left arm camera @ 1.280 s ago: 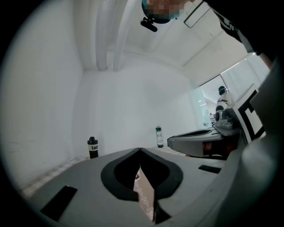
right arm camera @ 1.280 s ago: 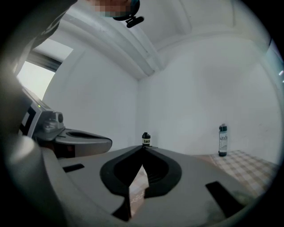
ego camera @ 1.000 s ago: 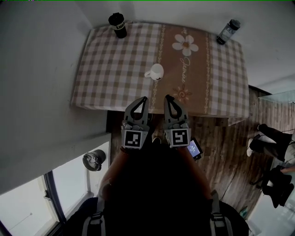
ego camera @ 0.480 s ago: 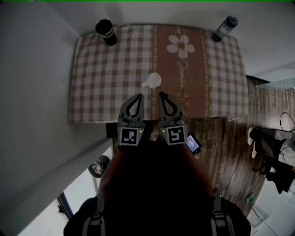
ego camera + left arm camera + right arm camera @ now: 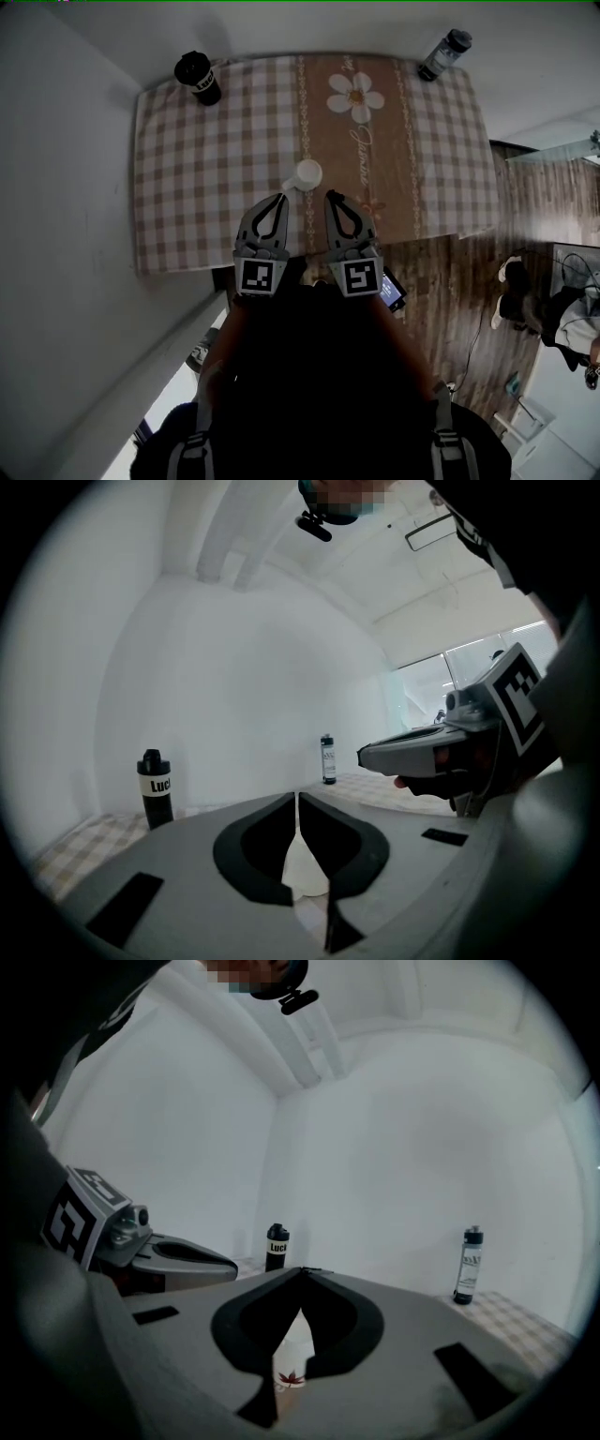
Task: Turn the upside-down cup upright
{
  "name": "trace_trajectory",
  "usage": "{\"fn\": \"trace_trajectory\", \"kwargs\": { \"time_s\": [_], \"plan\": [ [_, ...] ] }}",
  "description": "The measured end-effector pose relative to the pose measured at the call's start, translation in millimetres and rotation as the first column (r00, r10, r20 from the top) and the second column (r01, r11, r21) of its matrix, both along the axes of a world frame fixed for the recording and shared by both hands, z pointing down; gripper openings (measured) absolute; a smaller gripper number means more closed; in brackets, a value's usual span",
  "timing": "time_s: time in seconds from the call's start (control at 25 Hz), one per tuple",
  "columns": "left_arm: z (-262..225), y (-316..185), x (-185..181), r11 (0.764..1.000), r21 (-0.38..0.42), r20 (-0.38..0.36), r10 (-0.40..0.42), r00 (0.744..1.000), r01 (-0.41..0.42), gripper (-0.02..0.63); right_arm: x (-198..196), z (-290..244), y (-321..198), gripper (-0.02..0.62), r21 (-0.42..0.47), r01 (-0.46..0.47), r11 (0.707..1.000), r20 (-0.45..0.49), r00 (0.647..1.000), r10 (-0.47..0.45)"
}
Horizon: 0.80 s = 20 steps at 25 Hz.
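A white cup [image 5: 306, 174] stands upside down on the checked tablecloth [image 5: 206, 178], its handle to the left, near the table's front edge. My left gripper [image 5: 282, 197] and right gripper [image 5: 329, 195] point at it side by side, tips just short of it, one on each side. In the left gripper view the cup [image 5: 305, 869] shows white behind the left gripper [image 5: 297, 799], whose jaws are opening by a thin slit with nothing between them. The right gripper [image 5: 302, 1271] is shut and empty; past it the cup [image 5: 289, 1365] shows a red leaf print.
A black bottle [image 5: 198, 77] stands at the table's far left corner and a clear bottle [image 5: 442, 54] at the far right corner. A white wall runs along the left. Wooden floor [image 5: 450, 281] lies to the right, with a phone [image 5: 394, 292] and dark belongings on it.
Both grippers have moved forward over the table's front edge, close to the cup. The cup has stayed where it was.
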<state>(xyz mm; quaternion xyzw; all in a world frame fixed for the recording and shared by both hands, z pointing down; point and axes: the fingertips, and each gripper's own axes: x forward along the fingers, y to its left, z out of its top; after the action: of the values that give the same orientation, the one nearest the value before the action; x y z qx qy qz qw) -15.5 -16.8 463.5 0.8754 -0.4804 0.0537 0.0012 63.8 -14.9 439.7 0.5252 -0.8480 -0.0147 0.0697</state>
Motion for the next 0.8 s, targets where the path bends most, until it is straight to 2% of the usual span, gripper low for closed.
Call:
{"fn": "trace_trajectory", "kwargs": {
  "time_s": [0.2, 0.28, 0.48, 0.64, 0.68, 0.72, 0.8],
  "plan": [
    [25, -13, -5, 0.996, -0.061, 0.023, 0.073, 0.997, -0.072, 0.015, -1, 9, -7, 0.002, -0.013, -0.032, 0.999, -0.023, 0.999, 0.032],
    [34, -18, -6, 0.992, -0.076, 0.034, 0.105, 0.994, -0.102, 0.064, -2, 13, -10, 0.002, -0.027, -0.059, 0.998, -0.014, 0.998, 0.058],
    [51, -26, -9, 0.982, -0.109, 0.051, 0.163, 0.985, -0.157, 0.064, -3, 21, -16, 0.002, -0.043, -0.116, 0.992, -0.034, 0.993, 0.115],
    [70, -34, -12, 0.972, -0.114, 0.1, 0.219, 0.971, -0.208, 0.064, -6, 23, -20, 0.002, -0.035, -0.136, 0.99, -0.045, 0.99, 0.135],
    [75, -34, -12, 0.968, -0.129, 0.1, 0.229, 0.968, -0.215, 0.085, -6, 24, -21, 0.002, -0.038, -0.138, 0.99, -0.045, 0.99, 0.136],
    [80, -35, -11, 0.964, -0.145, 0.102, 0.239, 0.966, -0.223, 0.136, -5, 26, -22, 0.002, -0.042, -0.139, 0.989, -0.045, 0.99, 0.137],
    [86, -38, -7, 0.958, -0.159, 0.115, 0.256, 0.96, -0.237, 0.147, -5, 29, -29, 0.002, -0.048, -0.137, 0.989, -0.04, 0.99, 0.135]
  ]
}}
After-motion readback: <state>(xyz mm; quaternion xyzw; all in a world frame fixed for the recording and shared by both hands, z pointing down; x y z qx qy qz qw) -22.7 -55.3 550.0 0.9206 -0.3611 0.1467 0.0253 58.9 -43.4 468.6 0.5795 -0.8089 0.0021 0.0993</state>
